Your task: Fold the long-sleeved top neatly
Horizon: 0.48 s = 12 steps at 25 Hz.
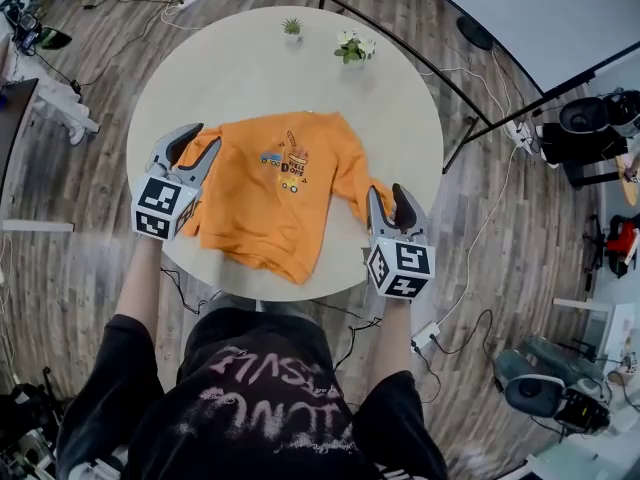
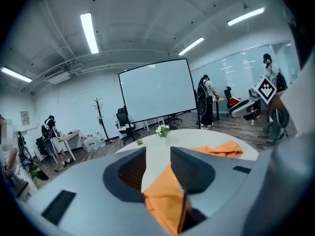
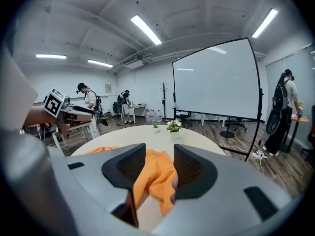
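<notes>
Round pale counter (image 1: 260,78), seen from my head view. It carries everything below.

Orange long-sleeved top (image 1: 270,193): spread front-up across the middle of the counter, neck toward 12 o'clock, hem toward 6 o'clock and lying close to the near rim. The body is a little skewed, with the hem corner swinging to about 5 o'clock. The cloth is rumpled along the hem and not yet folded.

Left gripper (image 1: 207,135): at 9 o'clock of the top, pointing to about 1 o'clock. The jaws stand apart. In the left gripper view, cloth of the sleeve on that side (image 1: 205,158) lies in the gap, bunched low near the jaw roots. Bare counter shows between the tips, and the pads are not pressed together on the cloth.

Right gripper (image 1: 386,190): at 4 o'clock of the top, pointing to 12 o'clock. The jaws stand apart, wider than the left pair. The end of the other sleeve (image 1: 358,183) lies loose between them, with no pinch visible.

Two small potted plants at the far rim: a flowering one (image 1: 352,47) at 1 o'clock and a smaller green one (image 1: 292,27) at 12 o'clock. Both are well apart from the top.

Small vehicle print (image 1: 287,163) on the chest.
</notes>
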Each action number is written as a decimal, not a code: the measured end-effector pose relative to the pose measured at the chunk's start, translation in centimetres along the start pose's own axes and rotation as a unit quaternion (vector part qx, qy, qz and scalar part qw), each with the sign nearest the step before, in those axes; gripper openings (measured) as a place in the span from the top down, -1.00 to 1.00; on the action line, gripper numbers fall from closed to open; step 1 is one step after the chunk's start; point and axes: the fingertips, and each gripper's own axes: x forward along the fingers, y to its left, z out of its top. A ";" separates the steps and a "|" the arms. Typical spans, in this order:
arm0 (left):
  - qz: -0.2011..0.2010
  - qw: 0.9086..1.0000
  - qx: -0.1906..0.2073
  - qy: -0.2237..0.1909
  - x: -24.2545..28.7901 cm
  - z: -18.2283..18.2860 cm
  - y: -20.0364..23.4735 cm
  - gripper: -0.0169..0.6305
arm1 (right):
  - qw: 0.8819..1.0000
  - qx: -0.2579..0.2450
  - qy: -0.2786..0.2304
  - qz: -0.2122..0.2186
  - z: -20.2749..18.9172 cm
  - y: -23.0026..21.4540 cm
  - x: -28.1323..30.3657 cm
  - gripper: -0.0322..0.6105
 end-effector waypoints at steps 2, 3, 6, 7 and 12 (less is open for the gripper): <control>-0.010 1.000 0.010 0.005 1.6 0.1 0.4 0.47 | 1.000 -0.005 0.011 0.007 -0.2 -0.3 1.4 0.32; -0.016 1.000 0.016 0.008 2.5 0.1 0.6 0.47 | 1.000 -0.007 0.016 0.009 -0.2 -0.5 2.1 0.32; -0.035 0.999 0.037 0.018 5.2 0.0 1.1 0.47 | 0.999 -0.016 0.027 0.014 -0.2 -0.9 4.3 0.32; -0.042 0.998 0.044 0.020 6.2 -0.1 1.2 0.47 | 0.999 -0.019 0.032 0.015 -0.2 -1.1 5.1 0.32; -0.077 0.994 0.073 0.033 11.2 -1.0 1.8 0.47 | 0.998 -0.029 0.053 0.022 -0.4 -2.0 9.0 0.32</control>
